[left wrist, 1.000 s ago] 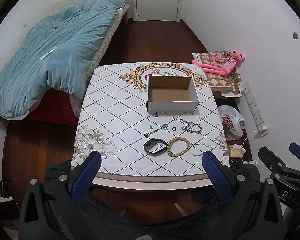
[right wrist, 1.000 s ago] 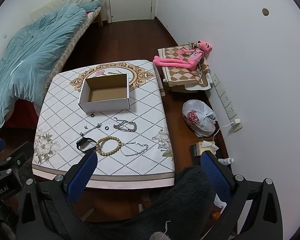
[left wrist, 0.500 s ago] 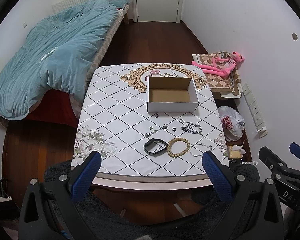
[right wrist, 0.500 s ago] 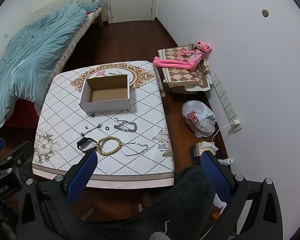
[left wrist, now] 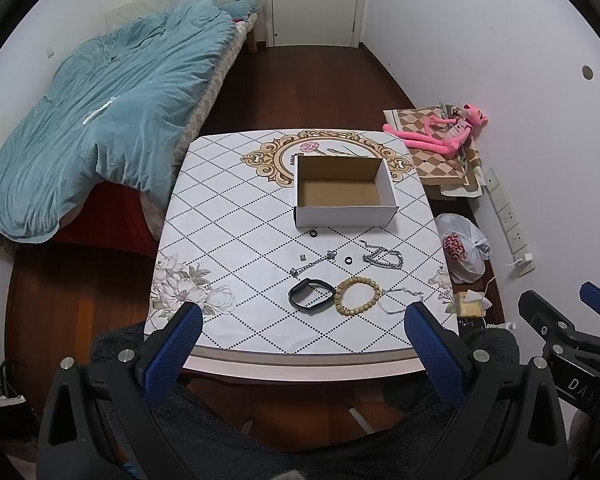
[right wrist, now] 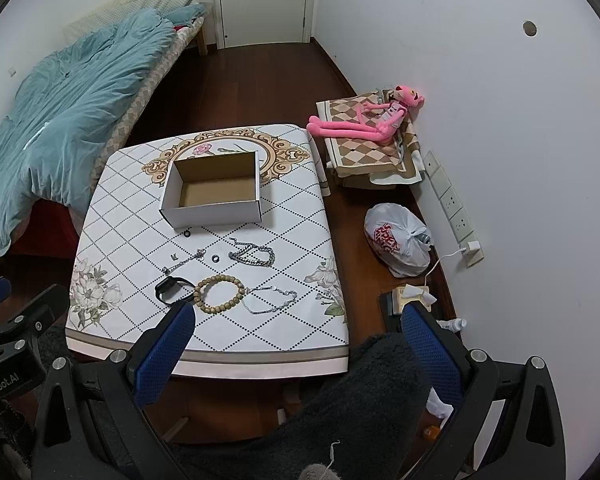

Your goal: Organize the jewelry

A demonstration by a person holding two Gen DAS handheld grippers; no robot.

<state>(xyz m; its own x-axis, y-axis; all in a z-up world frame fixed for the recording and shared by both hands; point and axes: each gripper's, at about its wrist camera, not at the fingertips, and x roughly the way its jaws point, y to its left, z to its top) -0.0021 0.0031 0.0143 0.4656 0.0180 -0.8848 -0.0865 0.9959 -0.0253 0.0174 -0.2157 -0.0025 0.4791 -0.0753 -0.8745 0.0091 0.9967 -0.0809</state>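
Note:
An open, empty cardboard box (left wrist: 344,192) (right wrist: 216,190) stands on the patterned table (left wrist: 236,240) (right wrist: 300,220). In front of it lie a black band (left wrist: 311,294) (right wrist: 171,289), a wooden bead bracelet (left wrist: 357,295) (right wrist: 219,293), a thick silver chain (left wrist: 382,258) (right wrist: 252,257), a thin silver chain (left wrist: 400,300) (right wrist: 270,299), a thin chain with a pendant (left wrist: 314,262) (right wrist: 182,262) and two small black rings (left wrist: 348,259) (left wrist: 313,234). My left gripper (left wrist: 300,344) and right gripper (right wrist: 298,344) are open and empty, held back from the table's near edge.
A bed with a teal duvet (left wrist: 100,128) is to the left. A pink plush toy (left wrist: 440,132) lies on a checked cloth at the right wall, with a plastic bag (left wrist: 462,252) on the floor. A dark fluffy cloth (right wrist: 360,400) lies below the grippers.

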